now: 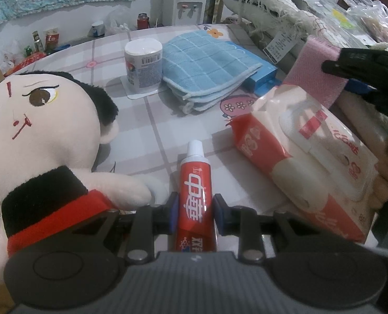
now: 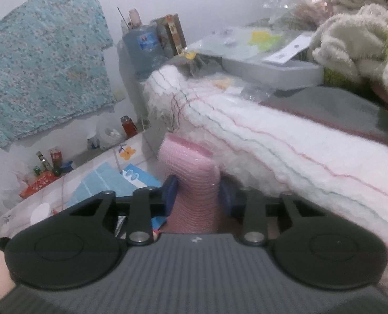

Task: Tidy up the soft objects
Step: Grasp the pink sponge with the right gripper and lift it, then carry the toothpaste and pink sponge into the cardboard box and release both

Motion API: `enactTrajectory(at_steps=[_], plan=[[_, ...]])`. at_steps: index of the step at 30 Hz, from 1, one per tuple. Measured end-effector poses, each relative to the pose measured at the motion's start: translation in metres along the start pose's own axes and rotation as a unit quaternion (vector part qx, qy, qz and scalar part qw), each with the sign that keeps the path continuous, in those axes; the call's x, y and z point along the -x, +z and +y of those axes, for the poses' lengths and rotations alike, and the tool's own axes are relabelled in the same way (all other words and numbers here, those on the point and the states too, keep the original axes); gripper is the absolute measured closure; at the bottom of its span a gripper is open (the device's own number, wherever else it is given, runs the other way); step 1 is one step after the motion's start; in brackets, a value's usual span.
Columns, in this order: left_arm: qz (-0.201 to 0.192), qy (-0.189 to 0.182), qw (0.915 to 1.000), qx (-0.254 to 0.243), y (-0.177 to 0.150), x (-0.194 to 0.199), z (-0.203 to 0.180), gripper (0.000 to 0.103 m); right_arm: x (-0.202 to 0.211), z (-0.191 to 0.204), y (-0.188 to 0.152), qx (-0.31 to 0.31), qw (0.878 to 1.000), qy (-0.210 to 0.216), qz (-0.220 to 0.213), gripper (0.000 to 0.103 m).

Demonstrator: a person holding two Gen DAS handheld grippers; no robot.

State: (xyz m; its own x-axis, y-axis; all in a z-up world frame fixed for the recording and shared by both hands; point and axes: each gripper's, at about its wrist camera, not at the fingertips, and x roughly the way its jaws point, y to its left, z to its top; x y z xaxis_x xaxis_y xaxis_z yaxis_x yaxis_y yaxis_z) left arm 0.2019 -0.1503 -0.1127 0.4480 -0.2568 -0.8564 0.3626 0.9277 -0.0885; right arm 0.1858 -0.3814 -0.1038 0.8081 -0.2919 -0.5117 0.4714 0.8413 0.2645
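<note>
The left gripper (image 1: 196, 213) squeezes the toothpaste (image 1: 195, 204), the right gripper (image 2: 197, 192) squeezes a pink cloth (image 2: 191, 180); most things still wait.

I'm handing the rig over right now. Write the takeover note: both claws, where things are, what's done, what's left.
Left claw: shut on the red toothpaste tube, cap pointing away, over the table.
Right claw: shut on the pink cloth, held up beside the white fringed blanket at the table's edge.
On the table: plush doll, folded blue towel, tissue roll, wet-wipes pack.
Done: blue towel looks folded.
Left: set down the pink cloth and the tube; where each belongs isn't visible. The doll and wipes look unsorted.
</note>
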Motion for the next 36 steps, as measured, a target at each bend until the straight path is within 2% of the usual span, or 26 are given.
enactTrajectory(at_steps=[5,11,17,22,27,30,36], plan=[[-0.004,0.002,1.0000,0.001,-0.001,0.001,-0.001,0.075,0.030,0.003,-0.001,0.033,0.999,0.016,-0.031,0.074],[-0.013,-0.014,0.9998,0.007,-0.003,0.017,-0.003,0.075,0.079,-0.002,0.002,0.054,0.996,0.040,-0.059,0.074],[-0.042,-0.031,0.9985,0.013,-0.007,0.055,-0.006,0.075,0.139,-0.002,0.001,0.074,0.991,0.083,-0.078,0.074],[-0.077,-0.050,0.9957,0.013,-0.014,0.103,-0.009,0.075,0.198,0.004,0.006,0.095,0.983,0.118,-0.105,0.074],[-0.119,-0.074,0.9900,0.022,-0.028,0.162,-0.005,0.075,0.253,0.015,0.014,0.112,0.972,0.162,-0.128,0.074],[-0.142,-0.084,0.9856,0.034,-0.040,0.200,0.002,0.075,0.284,0.024,0.022,0.111,0.963,0.206,-0.136,0.074],[-0.204,-0.066,0.9734,0.081,-0.068,0.282,0.035,0.075,0.336,0.058,0.031,0.128,0.929,0.315,-0.145,0.074]])
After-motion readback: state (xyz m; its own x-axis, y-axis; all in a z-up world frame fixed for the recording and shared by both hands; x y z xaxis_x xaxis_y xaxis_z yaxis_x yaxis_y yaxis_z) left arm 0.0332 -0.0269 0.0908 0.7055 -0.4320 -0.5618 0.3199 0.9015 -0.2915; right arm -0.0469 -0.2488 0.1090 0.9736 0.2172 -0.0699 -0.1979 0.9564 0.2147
